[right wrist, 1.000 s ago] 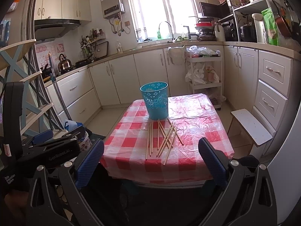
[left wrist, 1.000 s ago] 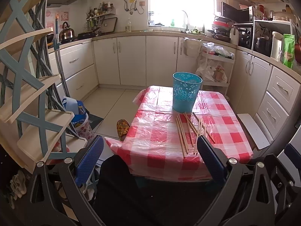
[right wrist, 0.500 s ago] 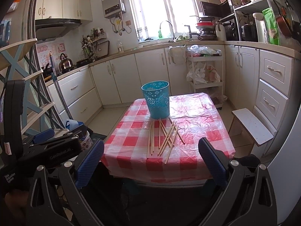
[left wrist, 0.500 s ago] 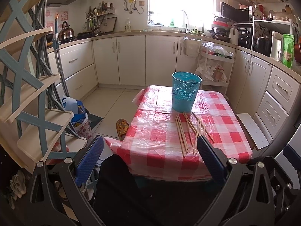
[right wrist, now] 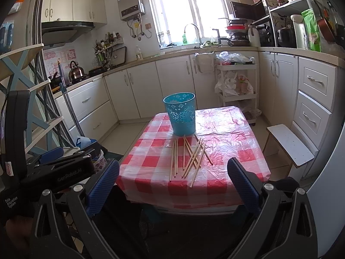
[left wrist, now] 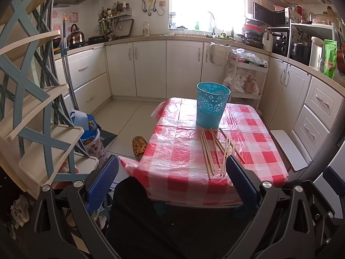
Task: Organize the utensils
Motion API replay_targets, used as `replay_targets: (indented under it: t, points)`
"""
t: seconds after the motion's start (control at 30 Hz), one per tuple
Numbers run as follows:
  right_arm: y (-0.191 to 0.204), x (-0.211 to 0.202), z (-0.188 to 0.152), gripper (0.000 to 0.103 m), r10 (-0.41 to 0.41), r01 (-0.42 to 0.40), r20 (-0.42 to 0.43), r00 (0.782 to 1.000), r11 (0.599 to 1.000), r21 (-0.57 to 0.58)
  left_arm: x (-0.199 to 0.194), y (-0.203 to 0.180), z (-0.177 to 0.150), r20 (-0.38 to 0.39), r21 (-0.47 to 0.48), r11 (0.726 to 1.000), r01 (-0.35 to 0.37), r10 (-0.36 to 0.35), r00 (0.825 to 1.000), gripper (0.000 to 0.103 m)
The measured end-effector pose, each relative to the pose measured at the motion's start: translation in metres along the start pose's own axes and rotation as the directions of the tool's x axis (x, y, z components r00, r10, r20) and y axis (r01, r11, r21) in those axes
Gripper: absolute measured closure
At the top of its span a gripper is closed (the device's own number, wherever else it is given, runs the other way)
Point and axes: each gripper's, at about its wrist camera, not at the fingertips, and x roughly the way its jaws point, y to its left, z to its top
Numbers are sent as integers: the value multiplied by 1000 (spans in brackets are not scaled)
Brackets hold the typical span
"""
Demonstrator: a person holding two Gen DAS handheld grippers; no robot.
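Several wooden chopsticks (left wrist: 217,150) lie scattered on a red-and-white checked tablecloth (left wrist: 172,153), just in front of an upright teal perforated bucket (left wrist: 212,104). The same chopsticks (right wrist: 189,154) and the bucket (right wrist: 180,113) also show in the right wrist view. My left gripper (left wrist: 170,178) is open and empty, held back from the table's near edge. My right gripper (right wrist: 171,178) is open and empty, also short of the near edge. The left gripper's body (right wrist: 54,170) shows at the lower left of the right wrist view.
A tiered shelf rack (left wrist: 32,99) stands close on the left. A white stool (right wrist: 290,145) stands right of the table. Cabinets (left wrist: 151,67) line the walls, with a cart (left wrist: 245,77) and a mop (left wrist: 69,69). A slipper (left wrist: 139,145) lies on the floor.
Both grippers have drifted slightly toward the table, so the bucket and chopsticks look a little nearer. Nothing on the table has moved.
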Motion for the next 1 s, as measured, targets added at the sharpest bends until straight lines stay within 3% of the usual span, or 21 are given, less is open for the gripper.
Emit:
replay_targets:
  t: [1.0]
  points:
    - [-5,22,1,7,16,-16,-57,998,1000,12,30,3,1,-58,-6,1000,2,-2,998,8]
